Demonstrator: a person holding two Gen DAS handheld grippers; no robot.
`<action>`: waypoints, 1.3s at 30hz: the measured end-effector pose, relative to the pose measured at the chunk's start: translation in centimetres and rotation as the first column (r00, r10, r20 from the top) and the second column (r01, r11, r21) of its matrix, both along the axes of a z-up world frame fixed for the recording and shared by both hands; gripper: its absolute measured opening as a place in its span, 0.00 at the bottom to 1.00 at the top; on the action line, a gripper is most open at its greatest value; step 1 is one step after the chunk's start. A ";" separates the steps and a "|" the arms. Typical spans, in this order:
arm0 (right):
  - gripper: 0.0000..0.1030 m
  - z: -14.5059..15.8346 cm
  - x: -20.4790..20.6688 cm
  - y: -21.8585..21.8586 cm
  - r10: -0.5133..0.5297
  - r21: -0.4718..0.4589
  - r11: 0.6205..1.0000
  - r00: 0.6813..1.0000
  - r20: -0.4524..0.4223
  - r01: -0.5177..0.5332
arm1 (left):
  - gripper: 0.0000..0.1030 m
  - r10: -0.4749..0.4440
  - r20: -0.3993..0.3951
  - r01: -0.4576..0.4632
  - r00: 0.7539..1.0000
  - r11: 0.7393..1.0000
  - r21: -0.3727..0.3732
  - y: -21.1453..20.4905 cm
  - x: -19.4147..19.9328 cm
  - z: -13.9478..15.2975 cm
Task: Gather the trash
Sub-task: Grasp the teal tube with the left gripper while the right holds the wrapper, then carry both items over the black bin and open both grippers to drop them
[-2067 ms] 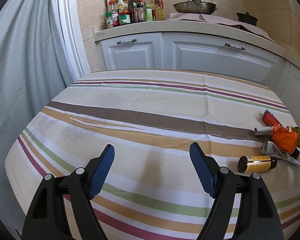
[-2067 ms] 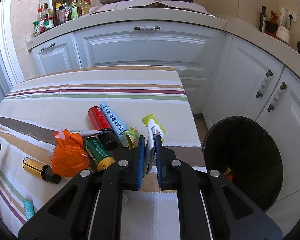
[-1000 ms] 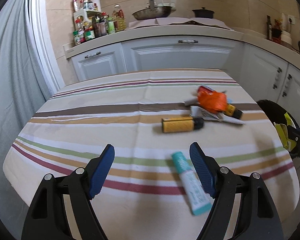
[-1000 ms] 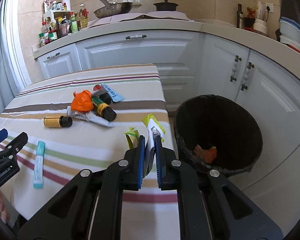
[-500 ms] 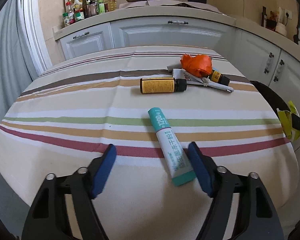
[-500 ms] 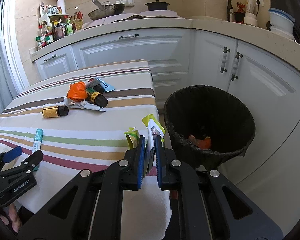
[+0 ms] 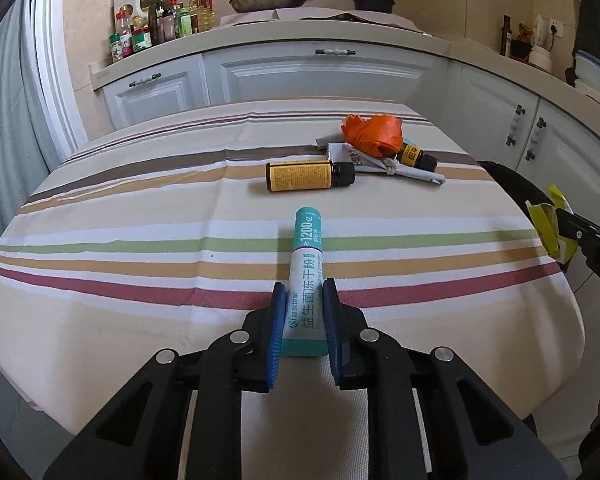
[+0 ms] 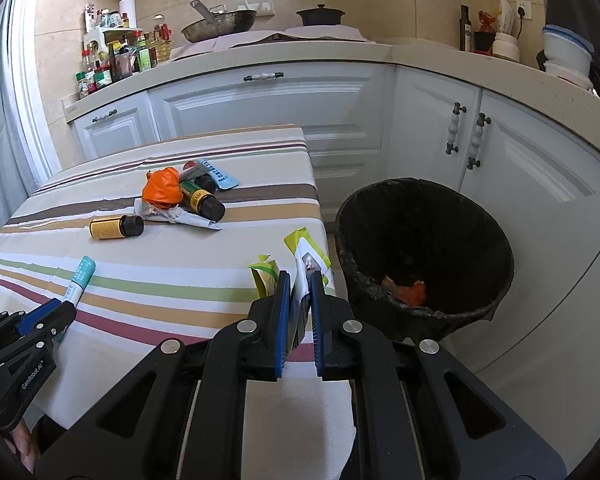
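A slim cylindrical teal-and-white tube (image 7: 306, 276) is gripped near its lower end between the ribbed blue pads of the left gripper (image 7: 305, 312), whose jaws have just been closing onto it; it lies lengthwise on the table (image 7: 140, 240), near the front edge, and "1200" with Chinese characters can be read on its glossy label. The table is covered by a woven cloth striped in brown, tan, green and red. Farther back, a squat amber bottle (image 7: 310, 176) with a yellow label and black cap is seen lying on its side, just beside a heap made up of a crumpled orange plastic bag (image 7: 374, 134), a creased silvery wrapper (image 7: 380, 164) and a second small dark bottle (image 7: 416, 156). The jaws of the right gripper (image 8: 300, 292) are closed on a thin yellow-green and white wrapper (image 8: 306, 252), held upright beside the table's corner. A round black bin (image 8: 424, 256) lined with a wrinkled black bag stands on the floor next to the table, with something orange inside. "GenRobot.AI" is printed in white on the left gripper's black body as seen from the right wrist.
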State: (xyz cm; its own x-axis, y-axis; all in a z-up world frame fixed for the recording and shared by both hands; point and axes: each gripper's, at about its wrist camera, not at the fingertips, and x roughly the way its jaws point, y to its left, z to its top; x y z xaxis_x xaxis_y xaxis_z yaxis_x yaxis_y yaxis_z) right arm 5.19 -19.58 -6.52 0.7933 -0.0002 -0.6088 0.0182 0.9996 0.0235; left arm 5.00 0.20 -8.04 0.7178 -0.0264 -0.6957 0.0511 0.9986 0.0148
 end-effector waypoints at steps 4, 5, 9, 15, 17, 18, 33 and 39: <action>0.10 0.5 0.0 0.0 -0.004 -0.002 1.000 1.000 0.013 0.004 | 0.19 -0.002 0.044 0.002 0.999 1.000 0.013 -0.1 -0.1 1.1; 0.10 0.7 0.1 -0.1 -0.006 -0.001 1.000 1.000 0.018 0.006 | 0.19 -0.004 0.052 0.003 0.999 1.000 0.014 -0.1 -0.1 1.4; 0.10 1.4 0.2 -0.5 -0.020 0.000 1.000 0.999 0.034 0.020 | 0.19 -0.012 0.082 0.012 0.997 1.000 0.000 -0.3 0.4 2.7; 0.10 2.8 0.7 -2.0 -0.058 -0.001 0.998 0.996 0.064 0.058 | 0.19 -0.060 0.117 0.062 0.991 0.998 -0.014 -2.0 1.7 4.5; 0.10 3.3 0.9 -2.6 -0.073 -0.004 0.997 0.995 0.074 0.073 | 0.19 -0.082 0.129 0.085 0.988 0.996 -0.019 -2.8 2.3 5.1; 0.10 3.7 1.1 -3.0 -0.084 -0.006 0.996 0.993 0.082 0.085 | 0.19 -0.093 0.137 0.097 0.986 0.995 -0.020 -3.3 2.6 5.3; 0.10 6.2 2.7 -8.9 -0.193 -0.016 0.980 0.970 0.150 0.197 | 0.19 -0.226 0.190 0.241 0.955 0.969 -0.059 -10.4 6.6 8.2; 0.10 6.3 3.7 -11.1 -0.220 -0.014 0.974 0.962 0.161 0.225 | 0.19 -0.267 0.205 0.281 0.942 0.959 -0.043 -13.4 8.4 8.7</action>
State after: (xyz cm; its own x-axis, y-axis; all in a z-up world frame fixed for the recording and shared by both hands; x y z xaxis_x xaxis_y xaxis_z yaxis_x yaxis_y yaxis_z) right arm 8.92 -30.68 -0.22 0.8567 -0.2050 -0.4733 0.2388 0.9710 0.0117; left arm 13.36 -13.24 0.67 0.7975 -0.2851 -0.5317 0.3260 0.9452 -0.0178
